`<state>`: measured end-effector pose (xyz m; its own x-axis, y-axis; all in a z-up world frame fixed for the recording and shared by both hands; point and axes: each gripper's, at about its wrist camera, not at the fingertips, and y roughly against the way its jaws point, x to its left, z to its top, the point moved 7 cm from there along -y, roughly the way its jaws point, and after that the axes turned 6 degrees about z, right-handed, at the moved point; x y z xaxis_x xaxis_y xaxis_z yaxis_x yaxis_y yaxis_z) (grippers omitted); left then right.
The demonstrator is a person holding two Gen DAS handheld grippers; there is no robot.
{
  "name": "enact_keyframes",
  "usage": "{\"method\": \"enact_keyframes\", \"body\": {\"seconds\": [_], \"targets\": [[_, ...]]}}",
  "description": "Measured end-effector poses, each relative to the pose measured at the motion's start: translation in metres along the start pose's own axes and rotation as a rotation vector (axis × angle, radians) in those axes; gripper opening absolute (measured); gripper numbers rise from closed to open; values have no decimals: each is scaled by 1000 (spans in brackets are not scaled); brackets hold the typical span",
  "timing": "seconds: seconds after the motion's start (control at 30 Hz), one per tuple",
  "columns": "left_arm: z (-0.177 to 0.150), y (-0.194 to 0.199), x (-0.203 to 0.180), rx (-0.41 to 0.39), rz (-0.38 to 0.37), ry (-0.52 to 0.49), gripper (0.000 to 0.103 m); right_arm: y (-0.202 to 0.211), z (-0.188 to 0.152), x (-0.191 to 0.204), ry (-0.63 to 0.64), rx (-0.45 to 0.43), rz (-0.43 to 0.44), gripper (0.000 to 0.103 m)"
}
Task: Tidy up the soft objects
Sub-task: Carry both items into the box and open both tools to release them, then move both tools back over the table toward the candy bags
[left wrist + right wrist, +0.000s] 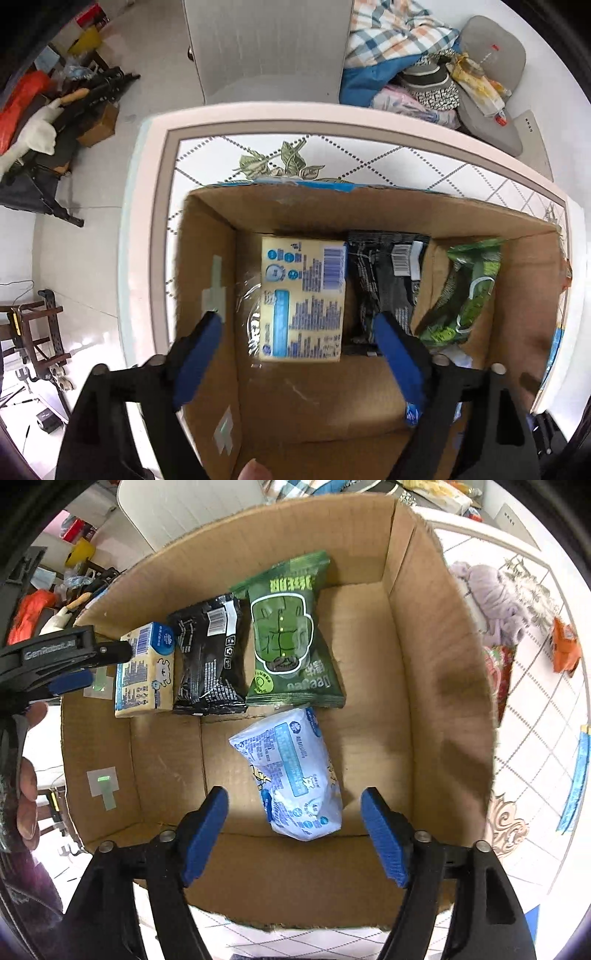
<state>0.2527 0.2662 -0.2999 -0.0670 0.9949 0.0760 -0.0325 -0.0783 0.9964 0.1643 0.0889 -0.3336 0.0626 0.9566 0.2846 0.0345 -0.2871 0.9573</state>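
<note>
An open cardboard box [424, 664] holds a yellow tissue pack [146, 672], a black pack [208, 653] and a green pack [290, 635] in a row, with a white-blue tissue pack [295, 775] lying in front of them. My right gripper [295, 812] is open above the box, its jaws on either side of the white-blue pack, apart from it. My left gripper [295, 328] is open over the box [207, 266], above the yellow pack [303, 299]; the black pack [384, 280] and green pack [465, 291] lie to its right. The left gripper also shows in the right wrist view [74, 657].
The box stands on a tiled table [332, 155]. To its right on the table lie a lilac knitted item [491, 598], a red item [498, 672] and an orange packet [563, 646]. A white chair [266, 44] and a pile of cloth [406, 55] lie beyond the table.
</note>
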Motion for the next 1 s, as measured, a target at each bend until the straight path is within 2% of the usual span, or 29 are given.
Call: {"method": "enact_keyframes", "body": {"seconds": [0.03, 0.07, 0.27, 0.47, 0.77, 1.0], "targets": [[-4, 7, 0, -18, 2, 0, 97, 5, 0, 0, 8, -7, -10, 97], [-8, 14, -1, -34, 0, -3, 101, 10, 1, 0, 15, -14, -24, 97], [-46, 49, -4, -130, 18, -14, 102, 41, -1, -8, 50, -58, -124, 103], [-81, 78, -7, -198, 36, -6, 102, 65, -14, -7, 74, -88, -115, 103], [-125, 132, -5, -298, 76, 6, 102, 122, -45, 5, 124, -199, -102, 103], [-144, 159, -5, -305, 29, 53, 102, 165, -65, 14, 159, -256, -67, 103]]}}
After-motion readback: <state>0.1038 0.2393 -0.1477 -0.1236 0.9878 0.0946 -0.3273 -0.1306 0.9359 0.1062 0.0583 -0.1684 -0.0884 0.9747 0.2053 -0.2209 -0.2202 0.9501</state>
